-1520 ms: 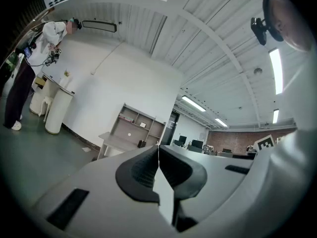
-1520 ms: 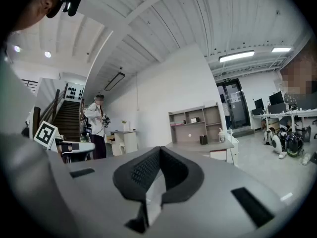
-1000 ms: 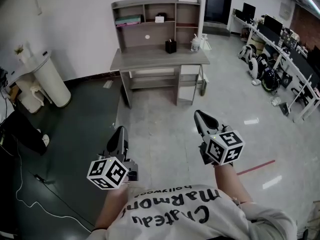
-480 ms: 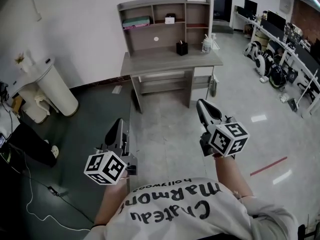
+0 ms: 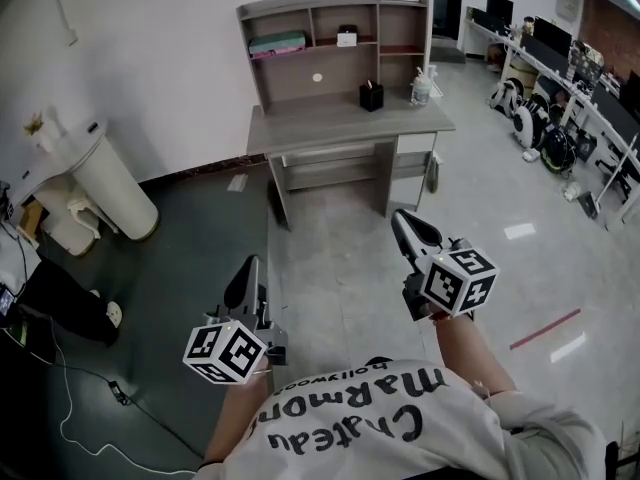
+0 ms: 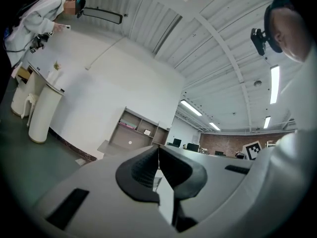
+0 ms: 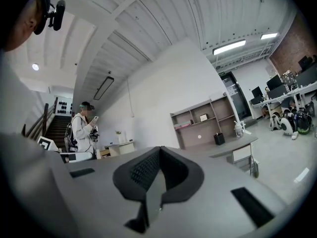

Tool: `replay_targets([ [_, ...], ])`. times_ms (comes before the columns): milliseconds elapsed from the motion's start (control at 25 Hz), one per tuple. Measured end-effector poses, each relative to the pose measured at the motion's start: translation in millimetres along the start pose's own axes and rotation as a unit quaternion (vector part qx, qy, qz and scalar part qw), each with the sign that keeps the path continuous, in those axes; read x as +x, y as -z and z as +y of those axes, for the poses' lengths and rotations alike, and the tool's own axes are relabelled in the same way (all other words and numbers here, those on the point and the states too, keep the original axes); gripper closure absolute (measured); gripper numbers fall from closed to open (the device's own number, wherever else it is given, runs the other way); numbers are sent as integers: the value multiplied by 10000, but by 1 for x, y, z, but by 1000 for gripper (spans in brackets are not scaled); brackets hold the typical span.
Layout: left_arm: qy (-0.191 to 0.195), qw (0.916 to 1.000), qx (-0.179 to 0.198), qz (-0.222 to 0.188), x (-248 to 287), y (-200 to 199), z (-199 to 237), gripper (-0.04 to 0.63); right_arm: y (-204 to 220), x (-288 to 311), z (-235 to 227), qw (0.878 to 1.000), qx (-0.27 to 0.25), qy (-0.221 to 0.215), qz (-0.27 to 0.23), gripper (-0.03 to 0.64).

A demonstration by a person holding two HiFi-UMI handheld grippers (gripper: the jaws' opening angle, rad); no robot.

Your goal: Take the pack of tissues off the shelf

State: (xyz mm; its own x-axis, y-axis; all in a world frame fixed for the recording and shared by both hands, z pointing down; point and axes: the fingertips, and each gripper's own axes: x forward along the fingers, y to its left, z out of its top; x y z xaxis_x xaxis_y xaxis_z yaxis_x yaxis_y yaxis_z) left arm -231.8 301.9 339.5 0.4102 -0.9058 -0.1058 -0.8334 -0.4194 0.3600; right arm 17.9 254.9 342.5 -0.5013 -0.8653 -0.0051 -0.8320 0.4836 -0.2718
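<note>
– Standing well apart from the desk (image 5: 330, 123): left gripper (image 5: 247, 266), right gripper (image 5: 407, 225); both jaws together, empty.
– Item: pack of tissues (image 5: 277, 44), upper-left compartment of the shelf (image 5: 330, 1). Step: approach. Next, likely: close in, open jaws.

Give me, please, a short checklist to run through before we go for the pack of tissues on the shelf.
1. Pack of tissues in the upper left compartment of the shelf: ok.
2. Left gripper empty: ok.
3. Right gripper empty: ok.
4. Jaws open for a grab: not ok, both pairs shut.
5. Shelf within reach: not ok, floor lies between.
6. Pack free of neighbours: cannot tell, too small.
</note>
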Motion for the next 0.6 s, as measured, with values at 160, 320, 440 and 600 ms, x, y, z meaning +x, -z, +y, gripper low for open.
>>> replay_targets([
  [160,-160,9997,-143,113,3,8,17,577,13,15,1,9997,10,-22,263,606],
  [320,-250,9991,-233,240,12,21,29,577,25,28,-8,9991,-44,19,425,606],
  [440,-265,9989,-264,290,26,26,36,577,31,40,-19,9988,106,28,487,606],
  [600,-220,9991,-196,297,56,23,42,577,28,66,-38,9986,193,5,492,606],
])
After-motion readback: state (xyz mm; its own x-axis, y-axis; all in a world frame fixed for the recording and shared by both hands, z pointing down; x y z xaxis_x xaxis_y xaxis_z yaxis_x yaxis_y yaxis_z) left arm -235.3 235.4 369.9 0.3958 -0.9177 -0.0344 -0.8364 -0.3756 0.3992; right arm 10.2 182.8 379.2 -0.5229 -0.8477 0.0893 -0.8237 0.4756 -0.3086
